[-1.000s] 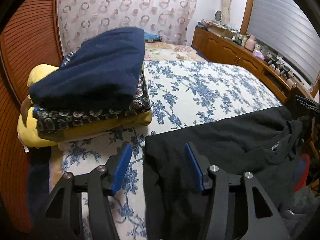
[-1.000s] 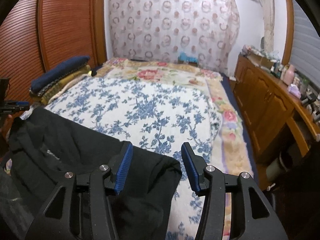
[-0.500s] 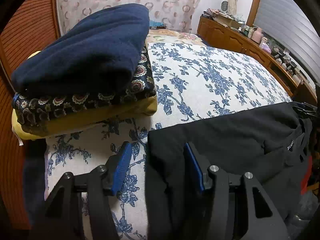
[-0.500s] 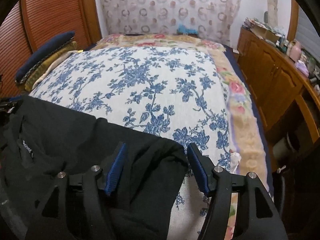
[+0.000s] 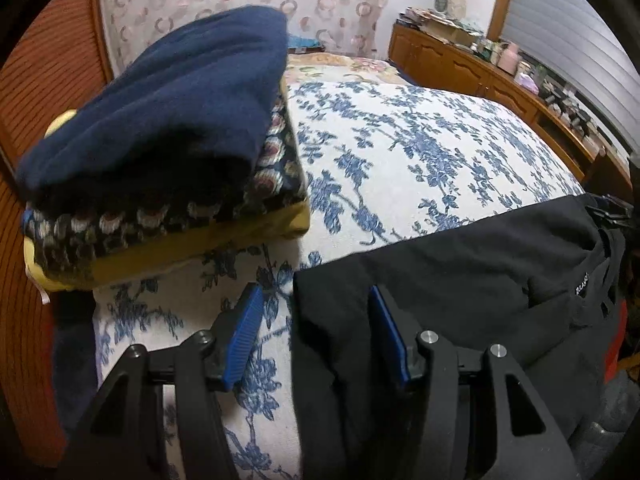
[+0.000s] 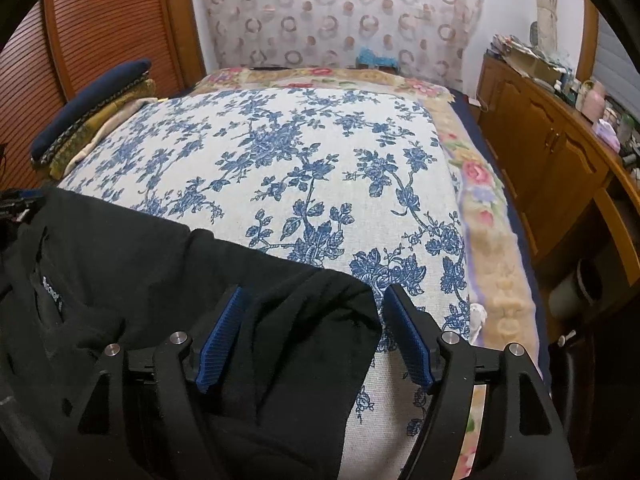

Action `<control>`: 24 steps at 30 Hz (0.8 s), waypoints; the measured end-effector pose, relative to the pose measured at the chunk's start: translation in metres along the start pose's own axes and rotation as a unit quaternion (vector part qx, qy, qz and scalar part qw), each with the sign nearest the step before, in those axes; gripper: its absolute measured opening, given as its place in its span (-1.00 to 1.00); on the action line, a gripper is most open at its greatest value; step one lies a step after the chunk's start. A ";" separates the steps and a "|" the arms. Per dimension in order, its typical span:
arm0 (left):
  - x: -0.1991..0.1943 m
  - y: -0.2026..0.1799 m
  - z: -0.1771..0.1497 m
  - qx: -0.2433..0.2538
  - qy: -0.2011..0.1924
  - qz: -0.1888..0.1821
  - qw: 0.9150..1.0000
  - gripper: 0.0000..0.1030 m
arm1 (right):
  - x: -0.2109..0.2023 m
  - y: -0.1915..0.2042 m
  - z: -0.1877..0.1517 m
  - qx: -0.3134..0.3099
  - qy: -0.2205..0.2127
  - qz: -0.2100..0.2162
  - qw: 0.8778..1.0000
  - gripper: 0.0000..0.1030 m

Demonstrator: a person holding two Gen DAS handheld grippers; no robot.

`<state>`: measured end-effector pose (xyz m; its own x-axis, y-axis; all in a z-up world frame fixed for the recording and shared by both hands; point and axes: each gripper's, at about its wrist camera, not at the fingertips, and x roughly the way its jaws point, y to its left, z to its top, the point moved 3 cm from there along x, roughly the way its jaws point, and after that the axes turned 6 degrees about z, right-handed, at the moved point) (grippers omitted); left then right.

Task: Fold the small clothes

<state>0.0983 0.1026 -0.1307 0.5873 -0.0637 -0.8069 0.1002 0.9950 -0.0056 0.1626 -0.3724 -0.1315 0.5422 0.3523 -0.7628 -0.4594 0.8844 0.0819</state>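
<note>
The floral bedspread [image 6: 304,168] carries a black garment [image 5: 460,272] along its near edge. Left gripper [image 5: 316,320] and right gripper [image 6: 312,320] stand wide apart, each straddling a garment corner.

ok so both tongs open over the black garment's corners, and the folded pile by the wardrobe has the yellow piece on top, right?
Not quite: the navy blue garment tops the folded pile; the yellow piece lies at the bottom, per the left wrist view. Both the left tongs and right tongs are open over the black garment corners.
</note>
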 end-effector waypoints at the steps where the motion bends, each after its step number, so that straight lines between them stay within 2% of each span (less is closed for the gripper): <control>1: 0.001 -0.001 0.001 0.003 0.004 -0.004 1.000 -0.04 | 0.000 0.000 0.000 0.000 0.000 0.000 1.000 0.43; 4: 0.004 -0.003 0.003 0.009 0.011 -0.015 1.000 -0.16 | 0.001 0.001 0.000 0.000 0.000 0.000 1.000 0.43; 8: 0.001 -0.006 0.002 0.016 0.010 -0.028 0.999 -0.49 | 0.001 0.001 0.000 0.002 0.012 0.002 1.000 0.42; 9: 0.001 -0.007 0.001 0.019 0.010 -0.033 0.999 -0.60 | 0.001 0.003 0.000 -0.001 0.017 0.003 1.000 0.36; 10: -0.001 -0.009 0.000 0.021 0.011 -0.047 0.999 -0.77 | 0.001 0.006 0.001 -0.005 0.021 0.009 1.000 0.15; 11: -0.002 -0.010 0.000 0.021 0.008 -0.043 0.999 -0.80 | 0.001 0.009 0.001 -0.010 0.024 0.018 0.999 -0.16; 12: -0.005 -0.011 -0.001 0.022 0.004 -0.039 0.999 -0.82 | 0.000 0.014 0.001 -0.015 0.028 0.029 0.999 -0.38; 13: -0.011 -0.014 -0.001 0.025 -0.007 -0.040 0.999 -0.84 | -0.001 0.021 0.000 -0.023 0.035 0.053 0.998 -0.75; 16: -0.046 -0.021 0.002 0.017 -0.055 -0.063 0.996 -0.85 | -0.009 0.040 -0.002 -0.054 0.032 0.062 0.996 -0.81; 18: -0.074 -0.024 0.005 0.012 -0.091 -0.073 0.993 -0.86 | -0.027 0.049 -0.001 -0.056 0.006 0.070 0.996 -0.82; 22: -0.140 -0.033 0.015 0.024 -0.165 -0.094 0.982 -0.86 | -0.097 0.062 0.013 -0.025 -0.088 0.075 0.993 -0.84; 24: -0.171 -0.033 0.024 0.026 -0.197 -0.101 0.975 -0.85 | -0.137 0.071 0.021 -0.024 -0.142 0.080 0.986 -0.84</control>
<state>0.0137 0.0788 0.0220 0.8138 -0.2925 -0.5021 0.2804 0.9545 -0.1015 0.0703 -0.3518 -0.0076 0.6325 0.5631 -0.5318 -0.5837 0.7979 0.1507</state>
